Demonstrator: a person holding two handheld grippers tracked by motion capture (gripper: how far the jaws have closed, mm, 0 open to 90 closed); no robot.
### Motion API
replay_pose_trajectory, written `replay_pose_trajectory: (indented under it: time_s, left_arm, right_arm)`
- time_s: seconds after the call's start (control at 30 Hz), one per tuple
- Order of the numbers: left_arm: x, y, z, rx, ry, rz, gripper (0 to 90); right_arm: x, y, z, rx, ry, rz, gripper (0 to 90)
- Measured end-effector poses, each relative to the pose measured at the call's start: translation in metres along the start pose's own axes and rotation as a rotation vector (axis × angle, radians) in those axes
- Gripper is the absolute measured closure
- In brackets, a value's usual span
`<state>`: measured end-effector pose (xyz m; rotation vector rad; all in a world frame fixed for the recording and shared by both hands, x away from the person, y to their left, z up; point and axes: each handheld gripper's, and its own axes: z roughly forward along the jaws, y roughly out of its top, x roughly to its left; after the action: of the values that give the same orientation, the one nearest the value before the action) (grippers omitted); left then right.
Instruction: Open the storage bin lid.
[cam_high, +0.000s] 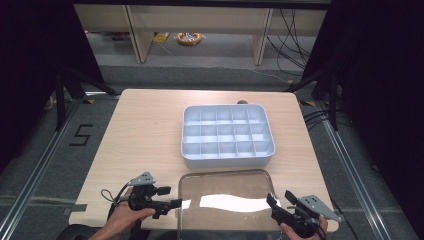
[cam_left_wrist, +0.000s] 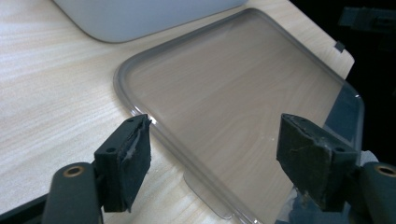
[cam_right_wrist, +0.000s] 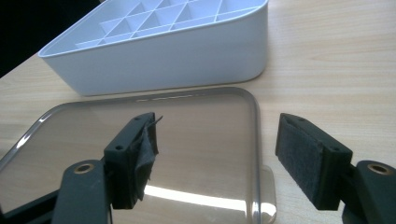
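Both grippers, left (cam_high: 175, 203) and right (cam_high: 272, 201), had jaws released, flanking a clear lid (cam_high: 225, 200) lying flat at the desk's (cam_high: 145, 130) near edge. Just beyond it sat a white divided box (cam_high: 227, 134).

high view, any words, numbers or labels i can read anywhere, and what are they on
"5" – black tape mark stuck on the grey floor, left of the table.
Nothing readable on the white divided tray, the clear lid or either gripper.
The yellow items on the far floor are too small to read.
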<state>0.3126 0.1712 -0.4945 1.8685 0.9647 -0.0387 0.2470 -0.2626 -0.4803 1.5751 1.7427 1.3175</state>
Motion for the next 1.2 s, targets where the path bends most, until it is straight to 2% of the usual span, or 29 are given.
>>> replay_pose_trajectory:
  time_s: [0.03, 0.07, 0.1, 0.13, 0.17, 0.27, 0.33, 0.37, 0.43, 0.47, 0.5, 0.53, 0.57, 0.6, 0.7, 0.73, 0.77, 0.8, 0.83, 0.87, 0.93, 0.97, 1.0, 1.1, 1.13, 1.17, 1.2]
  left_arm:
    - [0.000, 0.000, -0.001, -0.004, 0.000, 0.007, 25.3]
    - [-0.001, 0.000, -0.002, -0.013, -0.003, 0.011, 24.9]
    - [-0.001, 0.000, -0.003, -0.016, -0.005, 0.015, 24.3]
    - [-0.001, 0.000, -0.004, -0.019, -0.009, 0.022, 24.0]
    - [-0.002, -0.001, -0.005, -0.019, -0.007, 0.027, 23.4]
    - [-0.003, -0.003, -0.007, -0.020, -0.016, 0.024, 22.7]
    - [-0.003, -0.005, -0.009, -0.014, -0.018, 0.036, 22.2]
    - [-0.004, -0.006, -0.010, -0.019, -0.018, 0.034, 22.1]
    - [-0.004, -0.008, -0.012, -0.014, -0.021, 0.038, 21.7]
    - [-0.005, -0.009, -0.013, -0.017, -0.017, 0.036, 21.7]
    - [-0.005, -0.009, -0.015, -0.016, -0.017, 0.040, 21.7]
    - [-0.005, -0.010, -0.015, -0.023, -0.015, 0.038, 21.6]
    - [-0.005, -0.011, -0.017, -0.021, -0.015, 0.041, 21.5]
    - [-0.006, -0.012, -0.018, -0.026, -0.004, 0.042, 21.5]
    - [-0.005, -0.014, -0.021, -0.028, -0.011, 0.041, 21.5]
    - [-0.006, -0.015, -0.022, -0.027, -0.006, 0.043, 21.4]
    - [-0.006, -0.016, -0.024, -0.026, -0.008, 0.042, 21.4]
    - [-0.007, -0.016, -0.025, -0.021, -0.004, 0.044, 21.4]
    - [-0.007, -0.018, -0.026, -0.022, -0.005, 0.047, 21.4]
    - [-0.007, -0.018, -0.027, -0.014, -0.005, 0.047, 21.4]
    - [-0.009, -0.021, -0.028, -0.024, -0.008, 0.050, 21.4]
    - [-0.010, -0.021, -0.029, -0.019, -0.004, 0.052, 21.4]
    - [-0.010, -0.022, -0.030, -0.015, -0.003, 0.058, 21.4]
    - [-0.011, -0.025, -0.032, -0.014, 0.009, 0.058, 21.5]
    - [-0.011, -0.025, -0.033, -0.007, 0.008, 0.058, 21.6]
    - [-0.011, -0.026, -0.033, -0.017, 0.006, 0.056, 21.6]
    - [-0.012, -0.027, -0.034, -0.012, 0.009, 0.052, 21.6]
  right_arm:
    - [0.000, 0.000, 0.000, 0.000, 0.000, 0.000, 30.2]
    - [-0.001, 0.000, -0.001, 0.004, -0.002, -0.020, 30.1]
    - [-0.001, -0.001, -0.002, 0.005, 0.010, -0.016, 29.8]
    - [0.003, -0.001, -0.005, 0.026, 0.004, 0.013, 29.6]
    - [0.001, -0.002, -0.006, 0.024, 0.006, -0.013, 28.7]
    - [0.001, -0.005, -0.006, 0.006, 0.012, -0.016, 27.9]
    - [0.002, -0.007, -0.008, 0.018, 0.019, -0.002, 27.1]
    - [0.004, -0.008, -0.010, 0.028, 0.008, 0.016, 26.8]
    - [0.001, -0.009, -0.011, 0.019, 0.031, -0.016, 26.4]
    - [0.002, -0.010, -0.013, 0.030, 0.016, -0.018, 26.2]
    - [0.006, -0.012, -0.014, 0.027, 0.012, 0.025, 26.2]
    - [0.003, -0.012, -0.015, 0.027, 0.027, -0.016, 26.1]
    - [0.006, -0.013, -0.016, 0.028, 0.015, 0.006, 26.0]
    - [0.004, -0.013, -0.017, 0.038, 0.009, -0.033, 25.9]
    - [0.006, -0.015, -0.018, 0.022, 0.027, -0.028, 25.7]
    - [0.006, -0.016, -0.019, 0.032, 0.009, -0.030, 25.5]
    - [0.009, -0.017, -0.020, 0.035, 0.006, -0.013, 25.4]
    - [0.007, -0.017, -0.022, 0.045, 0.033, -0.018, 25.3]
    - [0.009, -0.019, -0.023, 0.057, 0.017, 0.004, 25.3]
    - [0.008, -0.019, -0.022, 0.045, 0.017, -0.015, 25.3]
    - [0.009, -0.021, -0.026, 0.064, 0.020, 0.019, 25.1]
    - [0.010, -0.022, -0.026, 0.049, 0.025, 0.021, 25.1]
    - [0.008, -0.022, -0.026, 0.036, 0.028, -0.003, 25.1]
    - [0.009, -0.024, -0.029, 0.040, 0.028, 0.035, 25.0]
    - [0.008, -0.025, -0.029, 0.017, 0.029, 0.033, 24.9]
    - [0.007, -0.025, -0.030, 0.023, 0.029, 0.033, 24.9]
    - [0.011, -0.025, -0.032, 0.030, 0.016, 0.083, 24.9]
